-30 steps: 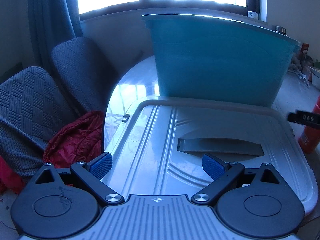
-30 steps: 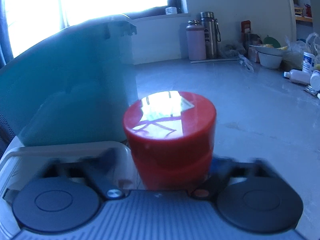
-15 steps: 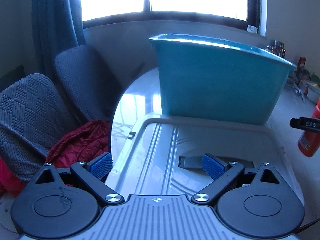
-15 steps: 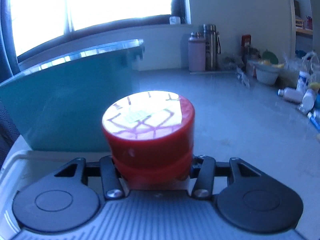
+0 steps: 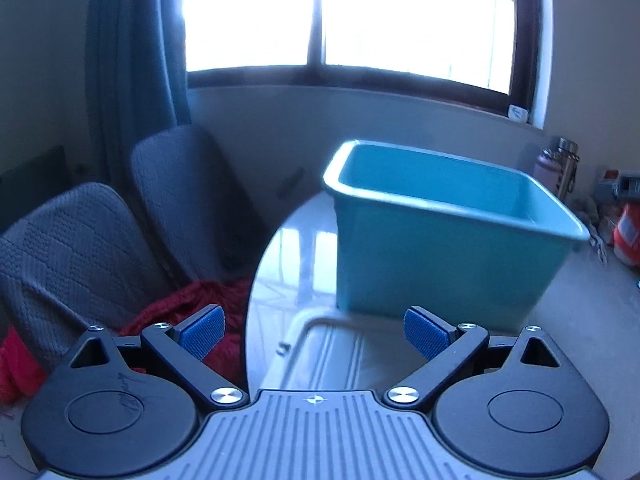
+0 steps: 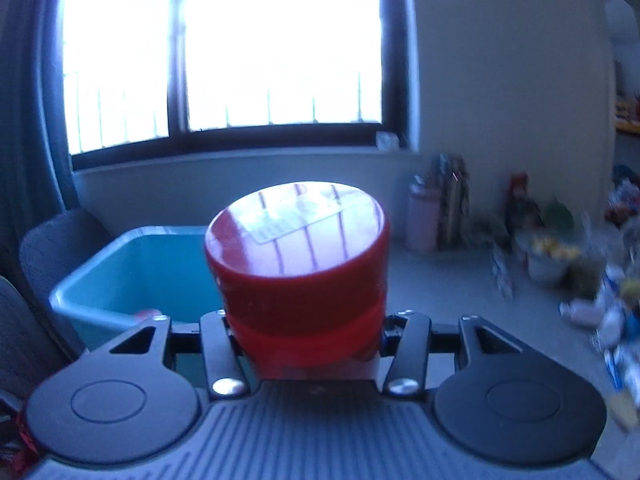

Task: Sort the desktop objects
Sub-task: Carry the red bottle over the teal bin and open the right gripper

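Observation:
My right gripper point(image 6: 306, 340) is shut on a red jar with a glossy red lid point(image 6: 298, 256) and holds it in the air, above and to the right of the teal bin point(image 6: 132, 276). The jar also shows at the right edge of the left wrist view point(image 5: 628, 232). My left gripper point(image 5: 316, 330) is open and empty, raised above the bin's white lid point(image 5: 332, 352) lying on the table. The teal bin point(image 5: 444, 240) stands open beyond the lid. A small reddish thing point(image 6: 146, 313) lies inside it.
Two grey chairs point(image 5: 100, 236) with a red cloth point(image 5: 192, 304) stand left of the round table. Bottles point(image 6: 436, 208) stand at the back wall. A bowl point(image 6: 550, 258) and several small bottles and packets clutter the right side.
Both grippers have risen and pulled back. The right one lifted the red jar off the table to above the bin's rim. The bin's inside now shows.

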`<state>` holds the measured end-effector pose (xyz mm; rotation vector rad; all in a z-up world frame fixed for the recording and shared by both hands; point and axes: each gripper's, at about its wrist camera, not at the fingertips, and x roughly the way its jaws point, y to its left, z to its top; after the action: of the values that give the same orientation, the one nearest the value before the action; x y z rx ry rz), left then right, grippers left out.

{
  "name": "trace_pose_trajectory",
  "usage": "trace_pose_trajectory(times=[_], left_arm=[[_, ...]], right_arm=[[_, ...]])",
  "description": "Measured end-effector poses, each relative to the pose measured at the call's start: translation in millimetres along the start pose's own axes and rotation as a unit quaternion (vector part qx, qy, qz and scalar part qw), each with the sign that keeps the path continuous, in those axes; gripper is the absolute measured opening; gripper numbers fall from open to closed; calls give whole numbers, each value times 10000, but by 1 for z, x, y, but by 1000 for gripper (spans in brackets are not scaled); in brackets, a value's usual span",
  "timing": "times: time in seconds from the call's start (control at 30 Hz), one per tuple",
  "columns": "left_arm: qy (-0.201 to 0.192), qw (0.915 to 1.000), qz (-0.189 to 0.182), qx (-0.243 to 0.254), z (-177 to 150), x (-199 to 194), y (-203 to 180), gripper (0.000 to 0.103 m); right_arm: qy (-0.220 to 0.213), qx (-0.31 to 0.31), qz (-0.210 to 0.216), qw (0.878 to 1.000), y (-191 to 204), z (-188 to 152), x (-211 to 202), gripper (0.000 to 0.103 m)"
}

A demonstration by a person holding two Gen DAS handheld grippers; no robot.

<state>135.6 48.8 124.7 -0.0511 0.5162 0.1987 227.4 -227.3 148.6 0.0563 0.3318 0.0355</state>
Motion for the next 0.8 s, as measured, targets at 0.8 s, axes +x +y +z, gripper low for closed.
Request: trace_pose_trajectory(times=[0.8], left_arm=[[-41, 9895, 1336, -548, 39, 15, -22, 98]], right_arm=[[953, -523, 1159, 9873, 59, 25, 140, 51]])
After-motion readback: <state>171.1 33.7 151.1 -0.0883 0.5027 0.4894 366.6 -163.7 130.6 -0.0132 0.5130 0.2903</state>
